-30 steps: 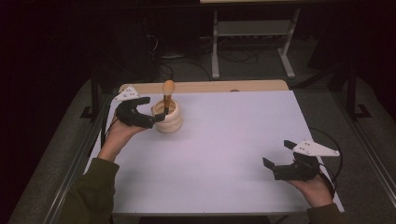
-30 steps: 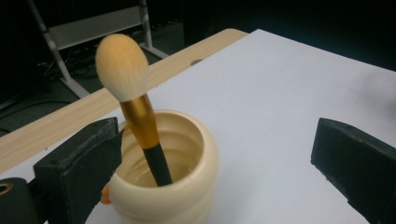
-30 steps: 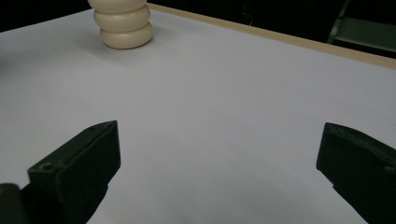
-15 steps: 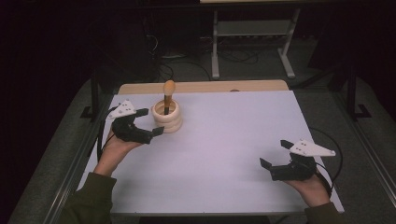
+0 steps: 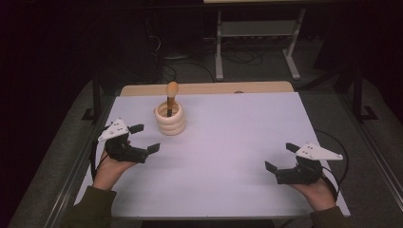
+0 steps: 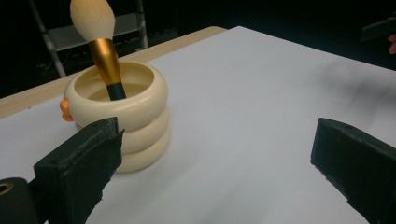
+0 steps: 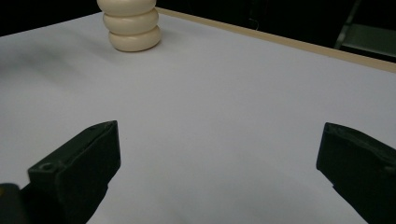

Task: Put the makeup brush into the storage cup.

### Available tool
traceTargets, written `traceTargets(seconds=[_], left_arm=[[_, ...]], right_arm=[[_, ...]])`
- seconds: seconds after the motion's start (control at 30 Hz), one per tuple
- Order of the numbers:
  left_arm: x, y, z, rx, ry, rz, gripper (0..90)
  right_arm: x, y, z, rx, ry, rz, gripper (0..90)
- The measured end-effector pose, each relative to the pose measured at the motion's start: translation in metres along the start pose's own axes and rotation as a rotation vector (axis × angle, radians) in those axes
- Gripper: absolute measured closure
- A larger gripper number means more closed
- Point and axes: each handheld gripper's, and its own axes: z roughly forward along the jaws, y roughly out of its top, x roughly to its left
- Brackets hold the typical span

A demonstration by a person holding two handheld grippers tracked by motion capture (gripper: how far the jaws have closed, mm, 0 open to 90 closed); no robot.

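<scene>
**Brush stands in the ribbed holder; both your grippers are wide open and holding nothing**

Your left gripper (image 5: 145, 138) sits near the table's left edge, just beside and nearer you than the holder (image 5: 170, 119), with a clear strip of table between its tips and the holder's wall. Its jaws stand wide apart and grip nothing. In the left gripper view the holder (image 6: 122, 112) lies just beyond the left jaw, not between the two.

Your right gripper (image 5: 281, 157) rests low over the table's near right part, well apart from the holder, jaws spread wide and empty. In the right gripper view the holder (image 7: 132, 24) shows far off near the top left.

The holder stands on the white table (image 5: 247, 133) towards its far left, close to the bare wooden strip (image 5: 209, 88) along the far edge. The brush (image 5: 170, 98) stands in it handle down, bristle head up, its long axis close to vertical with a slight lean; in the left gripper view the brush (image 6: 100, 45) tips towards that picture's left.

The holder is cream, smooth and slightly glossy, shaped like three rounded rings stacked, open at the top. A small orange knob (image 6: 65, 110) sticks out of its side. The brush has a pale rounded bristle tuft, a shiny gold collar narrowing downward and a black handle. The gripper pads are matte black blocks, and each gripper carries a grey three-cornered plate.
</scene>
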Motion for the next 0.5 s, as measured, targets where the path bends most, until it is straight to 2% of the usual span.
traceTargets(seconds=[0.2, 0.5], left_arm=[[-0.006, -0.009, -0.006, -0.005, -0.012, -0.009, 1.8], [-0.014, -0.032, -0.018, -0.010, -0.026, -0.008, 1.8]], right_arm=[[0.000, -0.001, 0.000, -0.006, 0.005, -0.003, 0.0], [0.000, -0.003, -0.001, -0.005, 0.008, 0.001, 0.0]])
